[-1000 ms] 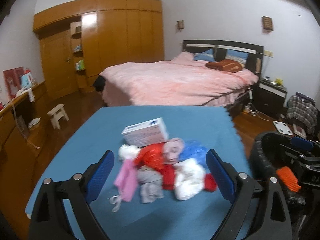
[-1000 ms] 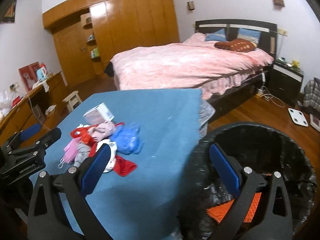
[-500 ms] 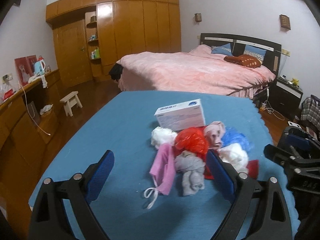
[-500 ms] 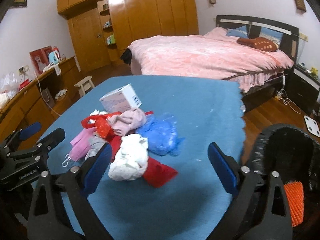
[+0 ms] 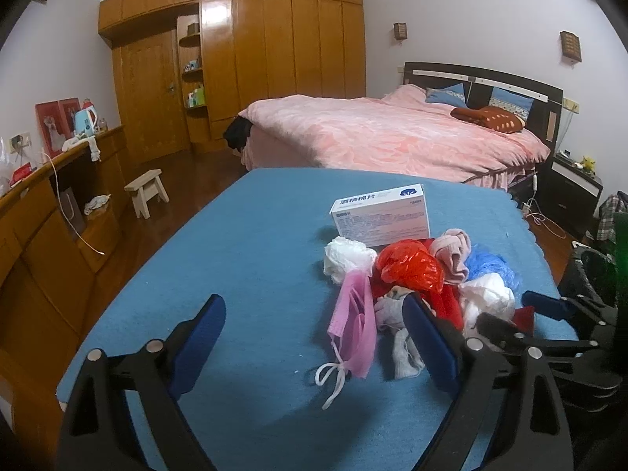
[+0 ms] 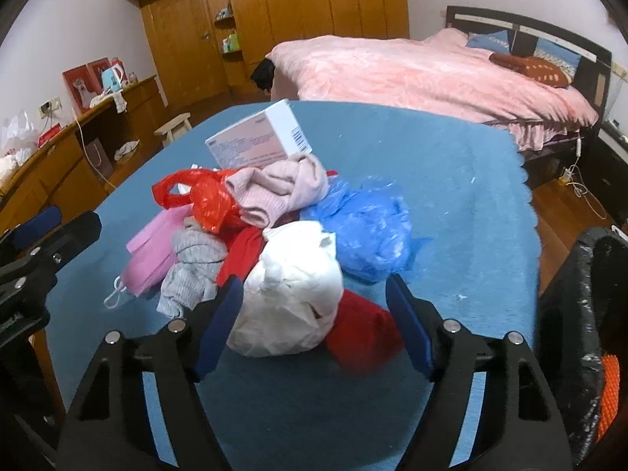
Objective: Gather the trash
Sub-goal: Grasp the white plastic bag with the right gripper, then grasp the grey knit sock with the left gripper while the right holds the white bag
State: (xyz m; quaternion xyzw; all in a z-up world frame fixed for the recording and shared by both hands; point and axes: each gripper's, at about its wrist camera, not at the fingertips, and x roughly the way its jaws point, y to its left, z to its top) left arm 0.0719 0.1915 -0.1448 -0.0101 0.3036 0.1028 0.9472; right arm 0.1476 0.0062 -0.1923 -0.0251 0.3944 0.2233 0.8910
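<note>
The right gripper (image 6: pixel 310 322) is closing its spread jaws around the white crumpled bag (image 6: pixel 290 290), which sits between them at the near edge of the heap on the blue table (image 6: pixel 451 180), the left pad about touching it and the right pad not yet. Just past that right pad lies a red cloth (image 6: pixel 365 337), and I'd worry the closing jaws snag it and drag it along. The bag is a rounded lump, slightly longer running away from the gripper; the left gripper (image 5: pixel 314 345) hangs wide open, empty, beside the pink mask (image 5: pixel 353 325).
</note>
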